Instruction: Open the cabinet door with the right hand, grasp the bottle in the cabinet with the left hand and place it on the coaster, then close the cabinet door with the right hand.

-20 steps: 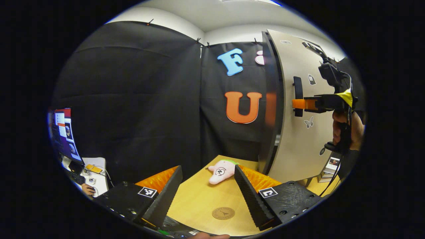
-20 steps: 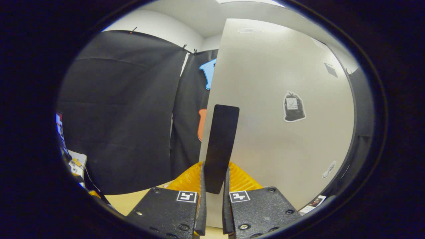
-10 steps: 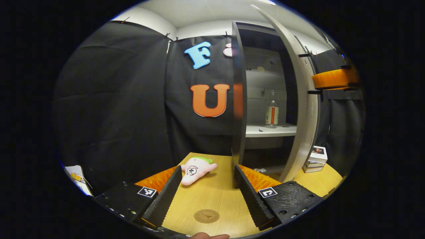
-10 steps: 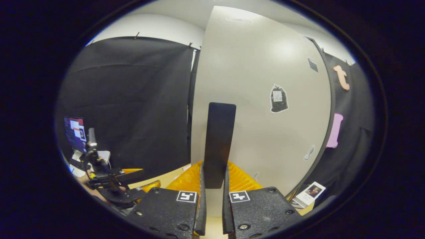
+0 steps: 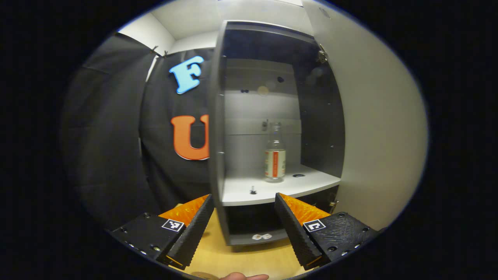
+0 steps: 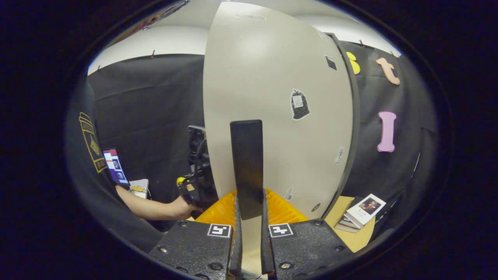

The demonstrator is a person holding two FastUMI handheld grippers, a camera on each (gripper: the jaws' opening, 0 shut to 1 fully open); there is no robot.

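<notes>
Black cloth backs the open cabinet (image 5: 218, 116), where a clear glass bottle (image 5: 275, 157) stands upright on the smooth white shelf (image 5: 249, 192). Your left tongs (image 5: 244, 217) gape before it; your right tongs (image 6: 249, 229) clamp the door's flat black handle (image 6: 246, 163).

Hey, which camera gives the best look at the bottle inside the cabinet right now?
The left gripper view. It looks straight into the open cabinet, where the bottle stands upright on the white shelf, unobstructed. The right gripper view faces the outside of the cabinet door with its handle, which hides the interior.
</notes>
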